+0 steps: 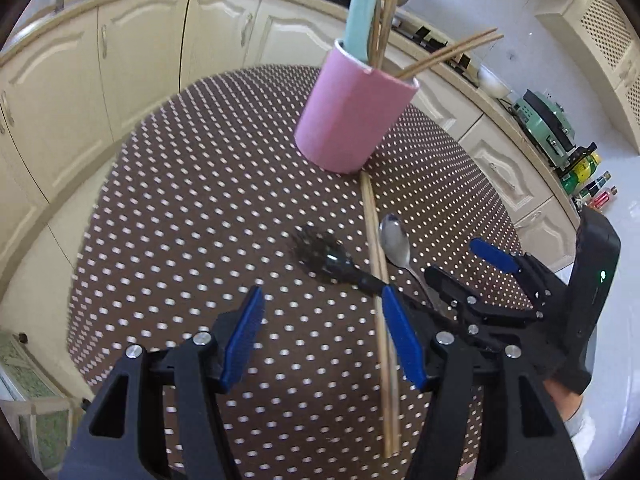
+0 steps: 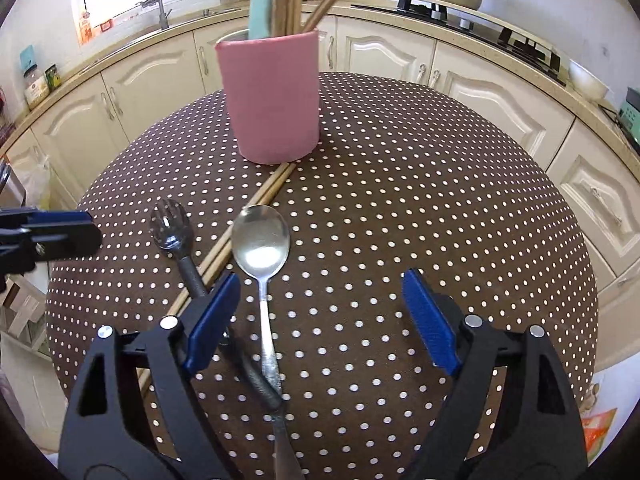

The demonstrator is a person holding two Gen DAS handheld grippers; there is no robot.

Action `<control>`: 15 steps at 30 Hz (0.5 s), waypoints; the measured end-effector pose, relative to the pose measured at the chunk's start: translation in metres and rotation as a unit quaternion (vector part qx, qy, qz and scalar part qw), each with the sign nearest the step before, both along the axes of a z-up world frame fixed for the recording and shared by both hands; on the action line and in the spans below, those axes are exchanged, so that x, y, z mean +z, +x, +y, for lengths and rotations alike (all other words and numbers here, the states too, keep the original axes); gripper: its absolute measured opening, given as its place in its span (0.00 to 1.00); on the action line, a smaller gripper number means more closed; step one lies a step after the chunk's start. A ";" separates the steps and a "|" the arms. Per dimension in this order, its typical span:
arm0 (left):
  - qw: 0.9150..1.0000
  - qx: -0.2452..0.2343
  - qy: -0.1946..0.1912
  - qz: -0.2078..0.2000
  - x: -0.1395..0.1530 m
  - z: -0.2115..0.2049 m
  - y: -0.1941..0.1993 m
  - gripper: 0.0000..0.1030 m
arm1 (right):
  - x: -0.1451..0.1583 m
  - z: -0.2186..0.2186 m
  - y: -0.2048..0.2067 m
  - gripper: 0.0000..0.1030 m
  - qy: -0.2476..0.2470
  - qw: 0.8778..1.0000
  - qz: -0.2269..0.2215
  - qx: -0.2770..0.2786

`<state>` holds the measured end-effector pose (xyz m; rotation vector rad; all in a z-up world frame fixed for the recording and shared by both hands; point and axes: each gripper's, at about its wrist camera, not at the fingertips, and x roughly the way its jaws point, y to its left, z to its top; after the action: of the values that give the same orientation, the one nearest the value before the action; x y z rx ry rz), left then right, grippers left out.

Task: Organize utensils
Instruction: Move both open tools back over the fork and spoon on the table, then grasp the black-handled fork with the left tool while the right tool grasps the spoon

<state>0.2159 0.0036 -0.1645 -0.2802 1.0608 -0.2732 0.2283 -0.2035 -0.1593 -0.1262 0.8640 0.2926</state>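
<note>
Steel spoon (image 2: 262,246) at twelve o'clock is framed by the empty, spread right gripper (image 2: 320,312), seemingly for pickup; left gripper (image 1: 322,332) likewise gapes.

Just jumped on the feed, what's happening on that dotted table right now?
A person is sorting utensils into the pink holder, which already holds chopsticks and a teal-handled tool. Still lying on the tablecloth are a metal spoon, a black slotted spoon and a pair of chopsticks. Both the left gripper and the right gripper hover with jaws open, holding nothing; the right one is lined up over the metal spoon's handle.
</note>
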 end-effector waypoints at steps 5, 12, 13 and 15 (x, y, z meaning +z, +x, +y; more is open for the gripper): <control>0.999 0.019 -0.005 0.051 -0.020 -0.023 0.023 0.49 | -0.009 -0.008 0.000 0.79 0.013 1.000 0.006 -0.001; 0.997 0.045 0.023 0.066 -0.029 -0.044 0.039 0.47 | -0.013 -0.014 -0.001 0.79 0.037 0.999 0.014 0.009; 0.996 0.045 0.035 0.064 -0.030 -0.049 0.042 0.47 | -0.013 -0.014 0.000 0.79 0.038 0.999 0.014 0.011; 0.996 0.044 0.052 0.059 -0.029 -0.056 0.047 0.43 | -0.013 -0.014 0.000 0.79 0.041 0.999 0.014 0.014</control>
<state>0.2626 -0.0521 -0.1932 -0.2518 1.1721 -0.1237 0.2288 -0.2178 -0.1724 -0.0570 0.8777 0.3559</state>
